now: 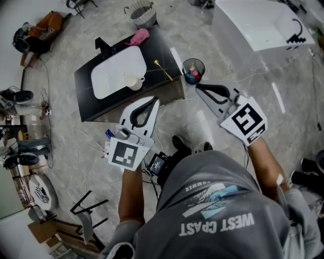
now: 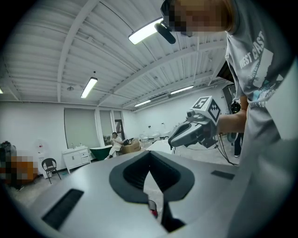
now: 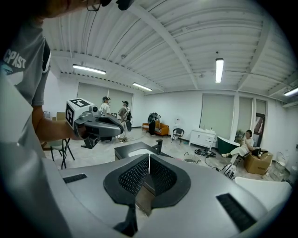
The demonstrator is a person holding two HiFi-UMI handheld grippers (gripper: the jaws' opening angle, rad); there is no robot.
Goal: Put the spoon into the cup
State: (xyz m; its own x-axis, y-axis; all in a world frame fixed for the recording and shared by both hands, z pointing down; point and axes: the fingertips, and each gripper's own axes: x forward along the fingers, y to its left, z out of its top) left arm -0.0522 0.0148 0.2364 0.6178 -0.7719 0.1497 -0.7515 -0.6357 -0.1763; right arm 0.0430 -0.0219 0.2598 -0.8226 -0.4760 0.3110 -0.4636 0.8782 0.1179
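A gold spoon point(image 1: 163, 70) lies on the right part of a black counter point(image 1: 88, 101), beside its white basin. A cream cup point(image 1: 133, 82) stands at the basin's near right corner. My left gripper point(image 1: 155, 99) hovers just in front of the counter's near edge, its tips pointing toward the cup; its jaws meet, with nothing between them point(image 2: 149, 153). To the right of the counter my right gripper point(image 1: 198, 86) hangs over the floor, its jaws also touching and empty point(image 3: 149, 155). Both grippers stand apart from spoon and cup.
A black faucet point(image 1: 104, 45) and a pink cloth point(image 1: 139, 36) sit at the counter's far side. A dark bin point(image 1: 193, 70) with coloured items stands on the floor right of the counter, a white basket point(image 1: 142, 13) behind it. Cables and small gear lie near my feet point(image 1: 158, 163).
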